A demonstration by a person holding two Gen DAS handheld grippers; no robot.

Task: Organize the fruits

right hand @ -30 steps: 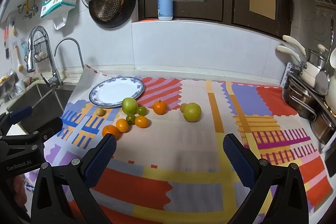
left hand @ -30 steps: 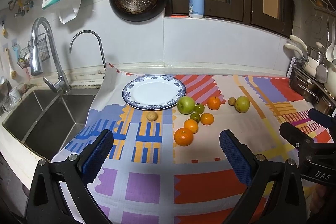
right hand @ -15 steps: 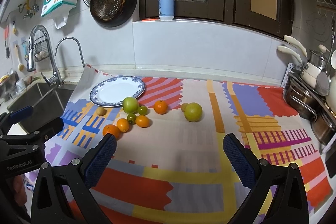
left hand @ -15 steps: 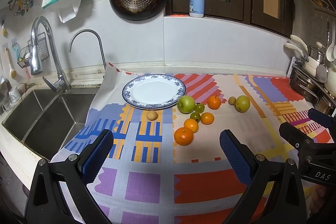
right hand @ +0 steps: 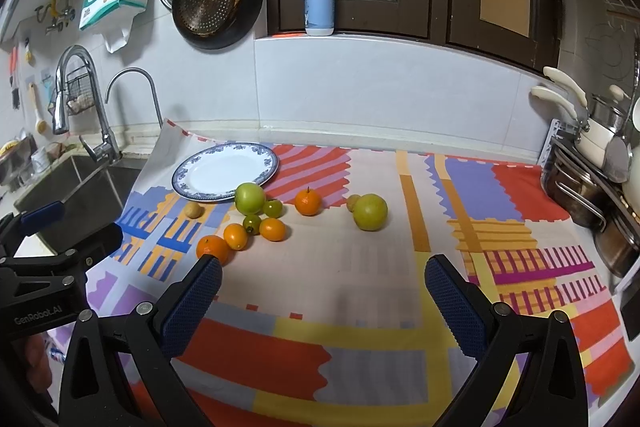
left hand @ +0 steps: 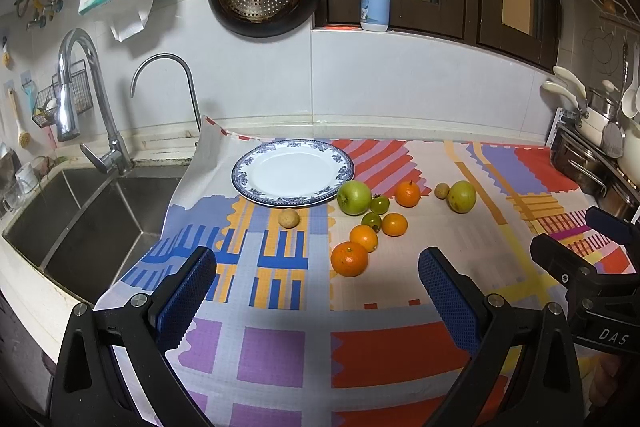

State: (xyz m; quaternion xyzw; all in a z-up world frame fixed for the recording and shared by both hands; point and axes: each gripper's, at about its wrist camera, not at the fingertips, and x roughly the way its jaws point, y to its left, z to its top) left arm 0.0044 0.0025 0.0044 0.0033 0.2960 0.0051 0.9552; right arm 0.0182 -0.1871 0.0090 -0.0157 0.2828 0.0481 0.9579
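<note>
Hovering over the cloth (left hand: 276, 343), both grippers spread wide and empty.

The left gripper (left hand: 318, 289) and right gripper (right hand: 322, 291) hang above the near part of the cloth, short of the fruit. The plate (left hand: 293, 173) is bare; a green apple (left hand: 354, 197) touches its rim. Oranges (left hand: 349, 258) and small green fruits (left hand: 372, 221) cluster beside it, a second apple (right hand: 371, 211) well apart to the right.

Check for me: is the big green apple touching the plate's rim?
Cannot tell. In both wrist views the green apple overlaps the plate rim, with no gap visible, but the low angle could hide one.
</note>
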